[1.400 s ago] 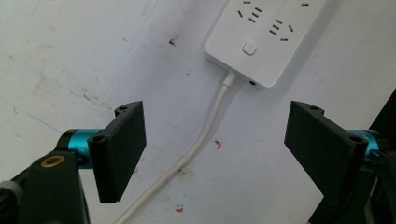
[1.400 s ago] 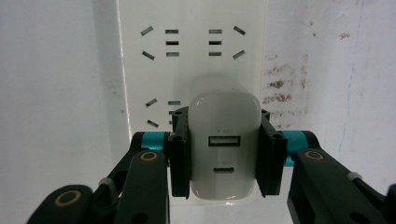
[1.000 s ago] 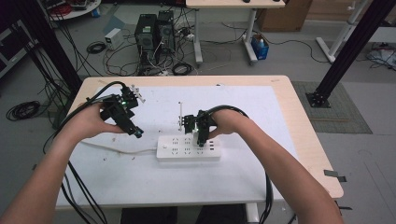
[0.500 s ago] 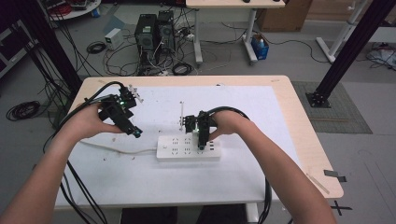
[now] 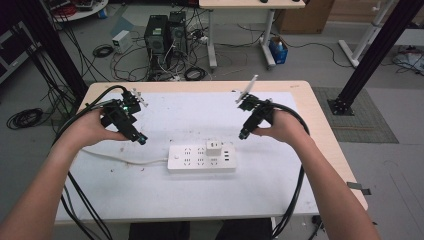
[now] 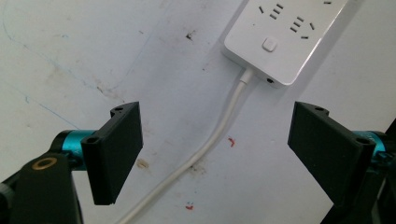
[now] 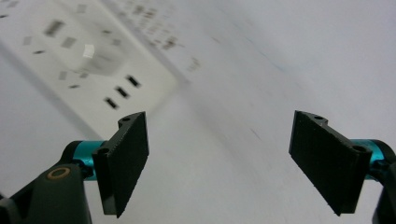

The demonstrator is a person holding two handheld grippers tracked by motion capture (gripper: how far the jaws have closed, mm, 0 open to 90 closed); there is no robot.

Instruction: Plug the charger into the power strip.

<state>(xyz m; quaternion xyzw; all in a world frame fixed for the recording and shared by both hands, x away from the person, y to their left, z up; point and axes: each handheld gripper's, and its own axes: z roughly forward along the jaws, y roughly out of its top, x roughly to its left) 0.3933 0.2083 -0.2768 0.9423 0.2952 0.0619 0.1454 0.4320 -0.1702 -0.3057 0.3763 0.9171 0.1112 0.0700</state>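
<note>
On the white mat in the high view, your power strip [image 5: 201, 158] lies flat with a white adapter [image 5: 214, 148] plugged in; your right gripper [image 5: 243, 134] hangs just beyond its right end, your left gripper [image 5: 141, 138] well apart to its left.

In the left gripper view, jaws gape, empty, above the strip's cord [image 6: 219, 135].

In the right gripper view, jaws have just been opening, nothing between them; the blurred strip [image 7: 79, 51] sits up-left.

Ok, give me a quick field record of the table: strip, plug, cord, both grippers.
power strip: white, lying flat on the table
adapter: small white cube plugged into the strip's top, near its right end
cord: white, leaves the strip's left end, runs left across the table
left gripper: open, nothing between the jaws, left of the strip
right gripper: jaws have just been opening, now open, nothing between them, up and right of the adapter
table: white top, some stains
</note>
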